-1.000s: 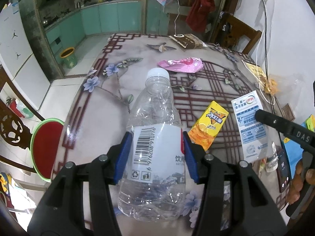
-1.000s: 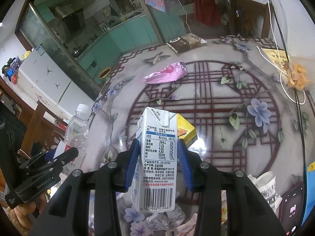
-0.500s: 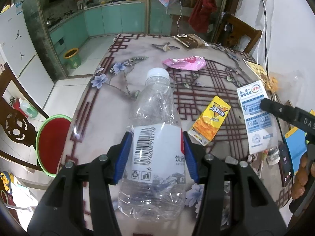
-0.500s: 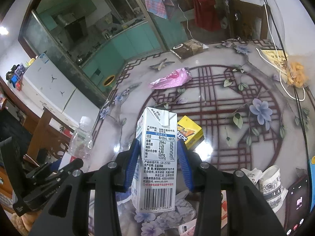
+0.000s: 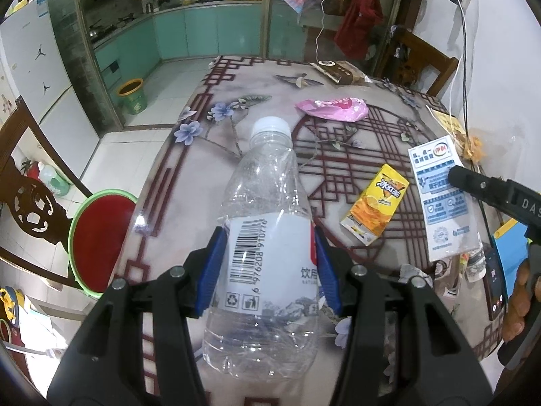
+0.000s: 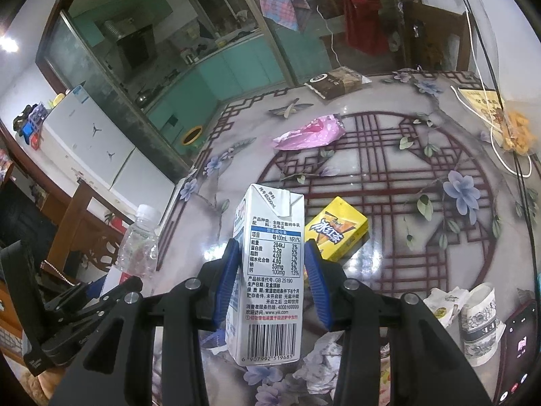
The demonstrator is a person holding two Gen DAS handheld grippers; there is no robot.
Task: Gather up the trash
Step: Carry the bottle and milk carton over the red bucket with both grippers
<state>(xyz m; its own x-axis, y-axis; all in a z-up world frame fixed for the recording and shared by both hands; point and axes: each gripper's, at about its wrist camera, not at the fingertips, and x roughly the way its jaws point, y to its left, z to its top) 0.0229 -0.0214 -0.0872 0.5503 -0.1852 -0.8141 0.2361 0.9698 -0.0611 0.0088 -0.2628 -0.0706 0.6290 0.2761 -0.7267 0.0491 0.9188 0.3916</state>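
Observation:
My left gripper (image 5: 267, 264) is shut on a clear plastic water bottle (image 5: 267, 223) with a white cap, held above the table's near left edge. My right gripper (image 6: 272, 280) is shut on a white milk carton (image 6: 270, 270), held upright above the table. The carton also shows in the left wrist view (image 5: 439, 199) at the right, and the bottle in the right wrist view (image 6: 138, 247) at the left. On the table lie a yellow tea carton (image 5: 375, 209) (image 6: 336, 226) and a pink wrapper (image 5: 333, 108) (image 6: 309, 132).
The flower-patterned table (image 5: 189, 176) also holds a brown packet (image 6: 334, 81) at the far edge, crumpled paper cups (image 6: 473, 318), a phone (image 6: 517, 348) and a snack bag with a cable (image 6: 514, 128). A red-seated chair (image 5: 98, 233) stands left. A green bin (image 5: 133, 96) stands on the floor.
Both grippers have risen and drawn back a little with their loads, so the table looks farther away. Both grips are unchanged.

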